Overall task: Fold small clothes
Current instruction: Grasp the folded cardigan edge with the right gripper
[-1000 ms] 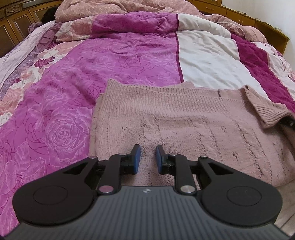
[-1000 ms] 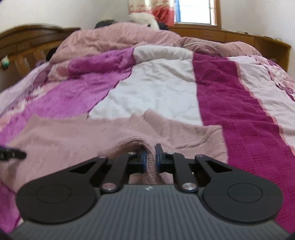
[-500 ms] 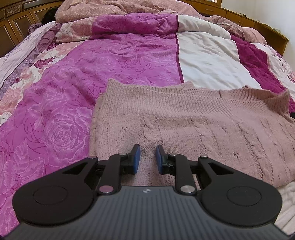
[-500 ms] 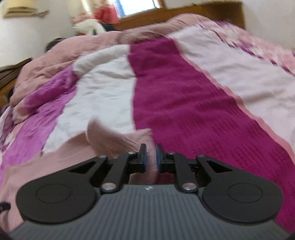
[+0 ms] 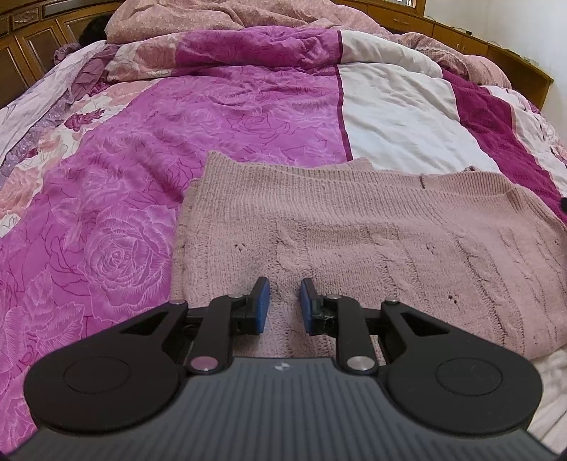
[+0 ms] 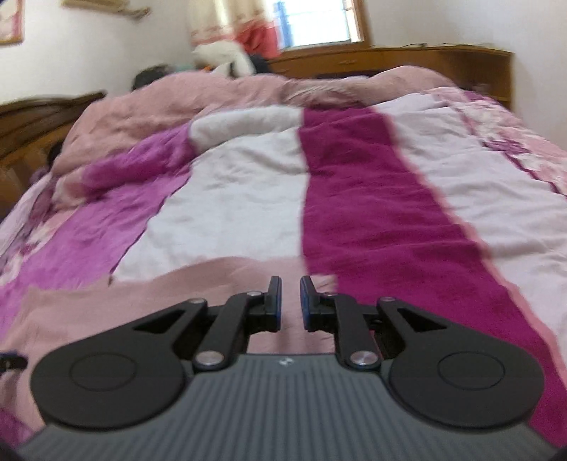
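sweater (image 5: 354, 227) corner released, flat (right hand-held gripper (image 6: 290, 298) empty)

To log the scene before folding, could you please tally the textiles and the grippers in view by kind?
Pink knit sweater: 1
Patchwork quilt: 1
Dusty-pink comforter, bunched at the head of the bed: 1
Grippers: 2, the left gripper and the right gripper
Total: 5

Home bedroom, bed (image 5: 248, 117) with quilts, wooden headboard (image 6: 42, 117), curtained window (image 6: 319, 21)
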Tool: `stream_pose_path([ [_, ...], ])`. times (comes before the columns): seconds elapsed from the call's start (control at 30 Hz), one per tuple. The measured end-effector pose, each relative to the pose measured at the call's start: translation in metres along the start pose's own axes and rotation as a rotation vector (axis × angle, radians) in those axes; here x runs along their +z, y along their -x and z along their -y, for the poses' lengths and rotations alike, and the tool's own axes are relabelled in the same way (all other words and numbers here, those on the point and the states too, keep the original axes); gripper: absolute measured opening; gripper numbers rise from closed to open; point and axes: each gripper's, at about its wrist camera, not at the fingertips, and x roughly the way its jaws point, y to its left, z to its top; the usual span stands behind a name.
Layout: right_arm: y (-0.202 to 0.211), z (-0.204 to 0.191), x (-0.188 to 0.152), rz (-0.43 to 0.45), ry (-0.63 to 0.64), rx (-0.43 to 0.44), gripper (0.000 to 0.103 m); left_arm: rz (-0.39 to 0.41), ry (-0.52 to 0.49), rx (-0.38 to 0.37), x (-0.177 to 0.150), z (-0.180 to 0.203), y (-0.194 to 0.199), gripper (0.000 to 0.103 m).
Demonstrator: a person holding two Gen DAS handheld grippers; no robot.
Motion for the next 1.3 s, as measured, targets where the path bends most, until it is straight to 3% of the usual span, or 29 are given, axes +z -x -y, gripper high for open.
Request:
stream_pose_path([
  [0.17,-0.039,0.000,-0.015,-0.130,0.017,-0.065,0.010,-0.018,0.016,-0.003,0.003,-0.001,0.000,0.025],
  [0.43,-0.032,0.006,-0.012,-0.102,-0.094,-0.052,0.014,-0.041,0.042,0.009,0.009,-0.001,0.006,0.025],
  [0.5,-0.018,0.006,-0.012,-0.087,-0.100,-0.049,0.034,-0.040,0.039,0.015,0.009,-0.001,0.011,0.026],
  [0.53,-0.012,0.007,-0.012,-0.074,-0.111,-0.047,0.052,-0.041,0.042,0.015,0.009,-0.001,0.014,0.027],
  [0.57,-0.004,0.008,-0.012,-0.056,-0.131,-0.050,0.060,-0.041,0.045,0.015,0.009,-0.001,0.016,0.030],
  [0.67,0.017,0.012,-0.012,-0.034,-0.168,-0.028,0.059,-0.033,0.055,0.031,0.008,-0.001,0.025,0.043],
  [0.8,0.040,0.017,-0.018,-0.030,-0.198,-0.021,0.065,-0.029,0.051,0.040,0.007,0.002,0.037,0.049],
  [1.03,0.059,0.029,-0.045,-0.053,-0.256,-0.041,0.067,-0.042,0.026,0.046,0.000,0.011,0.051,0.052],
  [1.3,0.048,0.032,-0.067,-0.125,-0.317,0.002,0.070,-0.070,0.018,0.046,-0.008,0.019,0.050,0.053],
])
